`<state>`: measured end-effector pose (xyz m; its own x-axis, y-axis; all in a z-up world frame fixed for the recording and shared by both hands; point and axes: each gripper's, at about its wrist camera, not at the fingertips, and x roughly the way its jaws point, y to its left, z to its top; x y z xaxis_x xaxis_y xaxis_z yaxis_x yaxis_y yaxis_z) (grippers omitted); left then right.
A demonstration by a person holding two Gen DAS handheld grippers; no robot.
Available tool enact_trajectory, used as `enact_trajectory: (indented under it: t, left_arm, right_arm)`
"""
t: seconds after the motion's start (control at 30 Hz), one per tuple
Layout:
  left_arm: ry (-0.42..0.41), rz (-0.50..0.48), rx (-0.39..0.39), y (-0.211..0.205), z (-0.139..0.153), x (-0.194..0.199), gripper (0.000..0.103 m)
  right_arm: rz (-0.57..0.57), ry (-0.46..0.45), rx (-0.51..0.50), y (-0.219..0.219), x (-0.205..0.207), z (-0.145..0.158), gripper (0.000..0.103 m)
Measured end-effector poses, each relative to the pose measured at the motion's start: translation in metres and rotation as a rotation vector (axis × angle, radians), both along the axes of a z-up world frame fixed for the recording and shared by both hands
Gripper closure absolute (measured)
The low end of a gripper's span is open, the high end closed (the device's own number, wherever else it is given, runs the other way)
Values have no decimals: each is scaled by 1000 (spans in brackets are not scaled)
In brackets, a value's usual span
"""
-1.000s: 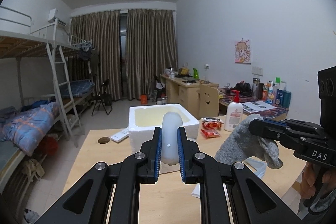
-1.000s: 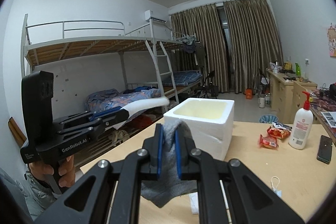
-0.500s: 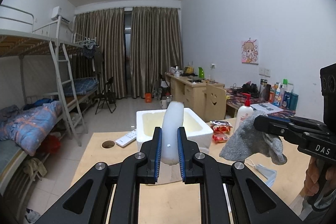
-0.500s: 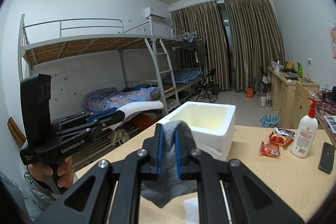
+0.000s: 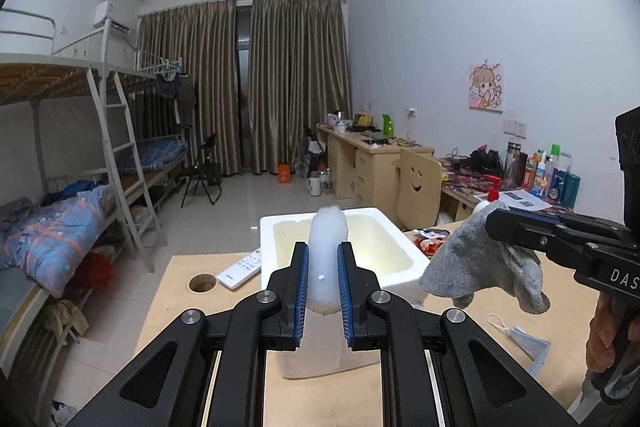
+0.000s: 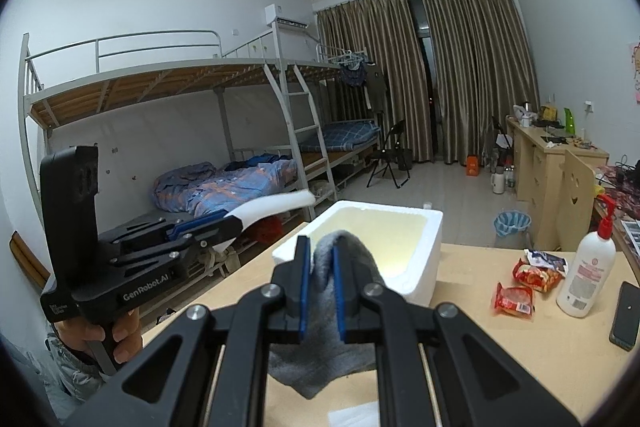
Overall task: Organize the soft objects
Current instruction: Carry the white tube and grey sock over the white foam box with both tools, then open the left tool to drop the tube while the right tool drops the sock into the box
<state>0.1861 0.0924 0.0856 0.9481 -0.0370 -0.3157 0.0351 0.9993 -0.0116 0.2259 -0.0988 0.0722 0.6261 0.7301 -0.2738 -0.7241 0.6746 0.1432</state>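
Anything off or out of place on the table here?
Mostly stray clutter: a face mask lies crumpled near the table edge, two snack packets sit loose by the foam box. Both grippers, left and right, hold their items cleanly; nothing spilled.

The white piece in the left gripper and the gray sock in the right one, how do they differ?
The white piece is smooth and pale; the gray sock is knitted and gray. The white piece sticks out past the left gripper in a firm arc, while the sock droops in loose folds from the right gripper. Both are clamped and held in the air near the foam box, neither inside it.
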Motion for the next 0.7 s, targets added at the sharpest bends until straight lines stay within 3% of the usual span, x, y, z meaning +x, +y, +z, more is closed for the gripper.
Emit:
enact_trajectory:
  t: [0.7]
  left_arm:
    - [17,-6,7,7,10,56,88]
  right_arm:
    - [-6,-50,-16,19,35,32,89]
